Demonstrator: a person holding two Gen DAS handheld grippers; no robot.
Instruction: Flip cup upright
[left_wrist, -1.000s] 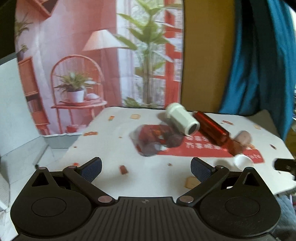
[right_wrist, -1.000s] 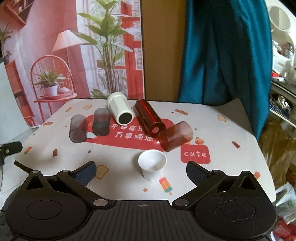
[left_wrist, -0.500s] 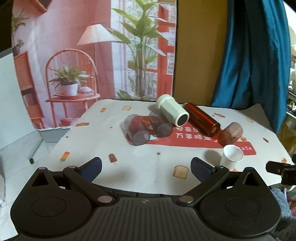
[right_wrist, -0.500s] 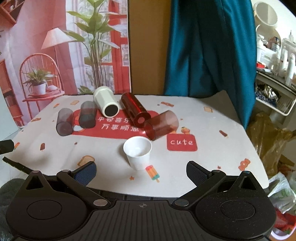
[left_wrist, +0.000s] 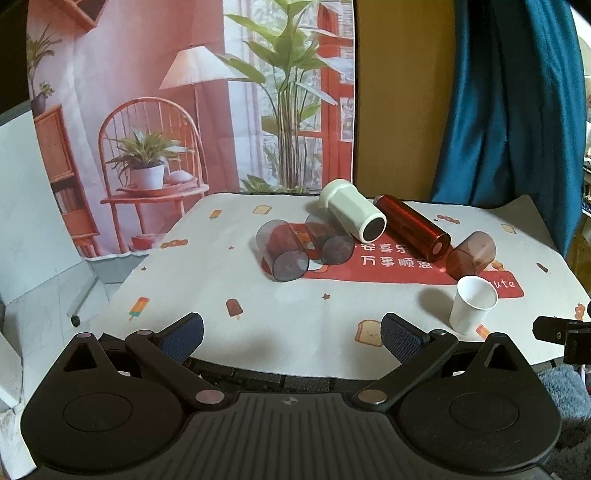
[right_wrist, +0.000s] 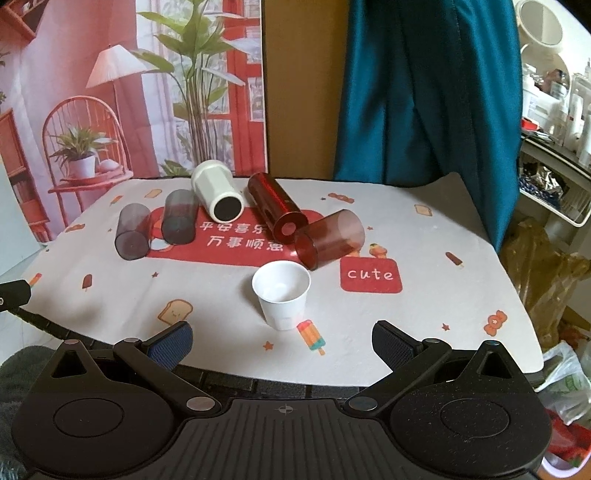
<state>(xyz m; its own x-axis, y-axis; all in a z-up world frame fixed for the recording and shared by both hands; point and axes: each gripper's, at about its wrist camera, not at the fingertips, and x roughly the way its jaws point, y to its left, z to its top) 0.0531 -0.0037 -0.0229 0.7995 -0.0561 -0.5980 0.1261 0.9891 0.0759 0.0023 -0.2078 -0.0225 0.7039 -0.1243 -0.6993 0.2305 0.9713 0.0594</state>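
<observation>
A white paper cup (right_wrist: 282, 297) stands upright near the table's front edge; it also shows in the left wrist view (left_wrist: 472, 304). Behind it several cups lie on their sides: two grey see-through cups (right_wrist: 132, 232) (right_wrist: 180, 221), a white tumbler (right_wrist: 218, 194), a tall red tumbler (right_wrist: 277, 206) and a short red cup (right_wrist: 328, 238). My right gripper (right_wrist: 282, 341) is open and empty just in front of the paper cup. My left gripper (left_wrist: 291, 334) is open and empty at the front edge, well short of the grey cups (left_wrist: 282, 251).
The table wears a white cloth (right_wrist: 424, 306) with a red patch. A printed backdrop (right_wrist: 129, 92) and a blue curtain (right_wrist: 424, 88) hang behind. A shelf of clutter (right_wrist: 554, 147) and plastic bags (right_wrist: 546, 277) are at the right.
Both grippers have pulled back from the table towards its front edge, so the cups look farther away. The cups have not moved. Both grippers stay open.
</observation>
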